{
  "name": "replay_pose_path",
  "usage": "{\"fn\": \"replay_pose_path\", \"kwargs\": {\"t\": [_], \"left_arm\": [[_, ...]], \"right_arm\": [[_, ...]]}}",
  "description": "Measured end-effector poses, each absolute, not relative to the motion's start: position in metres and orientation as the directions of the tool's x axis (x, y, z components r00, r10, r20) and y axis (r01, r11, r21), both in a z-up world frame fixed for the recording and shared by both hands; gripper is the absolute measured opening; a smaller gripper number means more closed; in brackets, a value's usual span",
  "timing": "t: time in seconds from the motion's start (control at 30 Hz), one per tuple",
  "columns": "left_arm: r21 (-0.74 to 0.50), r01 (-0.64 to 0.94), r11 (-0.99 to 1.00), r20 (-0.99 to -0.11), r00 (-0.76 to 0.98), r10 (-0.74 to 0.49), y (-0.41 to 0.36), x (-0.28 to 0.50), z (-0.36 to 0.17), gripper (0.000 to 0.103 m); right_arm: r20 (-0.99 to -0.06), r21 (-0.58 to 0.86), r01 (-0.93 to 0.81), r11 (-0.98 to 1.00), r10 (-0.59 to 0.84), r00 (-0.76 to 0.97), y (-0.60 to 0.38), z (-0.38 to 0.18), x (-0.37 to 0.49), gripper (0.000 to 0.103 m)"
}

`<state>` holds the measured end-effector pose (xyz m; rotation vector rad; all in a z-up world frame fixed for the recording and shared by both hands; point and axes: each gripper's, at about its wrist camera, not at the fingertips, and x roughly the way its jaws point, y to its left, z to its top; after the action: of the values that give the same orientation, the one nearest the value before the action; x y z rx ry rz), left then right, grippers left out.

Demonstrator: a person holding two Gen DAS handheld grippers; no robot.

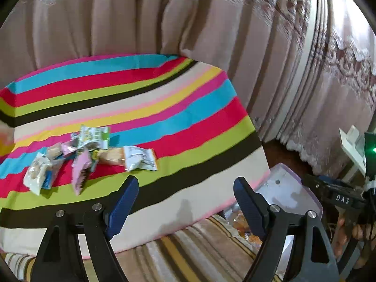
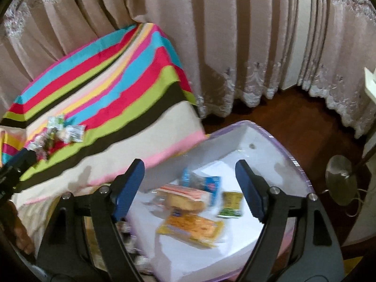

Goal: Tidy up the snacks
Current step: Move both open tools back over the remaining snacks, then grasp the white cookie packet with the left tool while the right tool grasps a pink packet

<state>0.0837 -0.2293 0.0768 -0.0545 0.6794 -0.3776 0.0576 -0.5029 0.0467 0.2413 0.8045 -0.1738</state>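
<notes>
A pile of small snack packets (image 1: 89, 157) lies on a striped cloth (image 1: 145, 108) covering a raised surface. My left gripper (image 1: 185, 202) is open and empty, near the cloth's front edge, to the right of the pile. My right gripper (image 2: 190, 183) is open and empty above a white bin with a lilac rim (image 2: 303, 164). Several snack packets lie in the bin, among them a yellow pack (image 2: 190, 230), a blue pack (image 2: 209, 183) and a green one (image 2: 231, 204). The pile also shows in the right wrist view (image 2: 61, 134). The bin's edge shows in the left wrist view (image 1: 291, 188).
Pink pleated curtains (image 1: 188, 23) hang behind the surface. The bin stands to the right of the cloth on a dark wood floor (image 2: 282, 117). A round metal lamp base (image 2: 342, 178) stands right of the bin. A striped brown fabric (image 1: 199, 246) lies below the cloth's edge.
</notes>
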Motion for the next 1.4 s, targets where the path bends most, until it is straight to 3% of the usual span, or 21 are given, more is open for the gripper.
{"fn": "replay_pose_path", "kwargs": {"t": [0.27,0.57,1.13,1.4], "left_arm": [[-0.205,0.222,0.953,-0.546,0.782,-0.3,-0.167,0.076,0.081,0.079],[-0.185,0.082,0.979,-0.526,0.833,-0.169,-0.098,0.08,0.079,0.078],[-0.244,-0.027,0.969,-0.613,0.779,-0.133,-0.019,0.138,0.039,0.074],[-0.204,-0.026,0.979,-0.66,0.742,-0.118,-0.008,0.168,0.023,0.074]], "right_arm": [[-0.682,0.212,0.155,0.965,0.033,0.731,-0.439,0.053,0.072,0.082],[-0.672,0.174,0.074,0.982,0.063,0.738,-0.373,0.046,0.102,0.082],[-0.718,0.176,-0.095,0.98,0.194,0.668,-0.28,0.027,0.161,0.082],[-0.722,0.197,-0.174,0.965,0.262,0.641,-0.233,0.021,0.181,0.082]]}}
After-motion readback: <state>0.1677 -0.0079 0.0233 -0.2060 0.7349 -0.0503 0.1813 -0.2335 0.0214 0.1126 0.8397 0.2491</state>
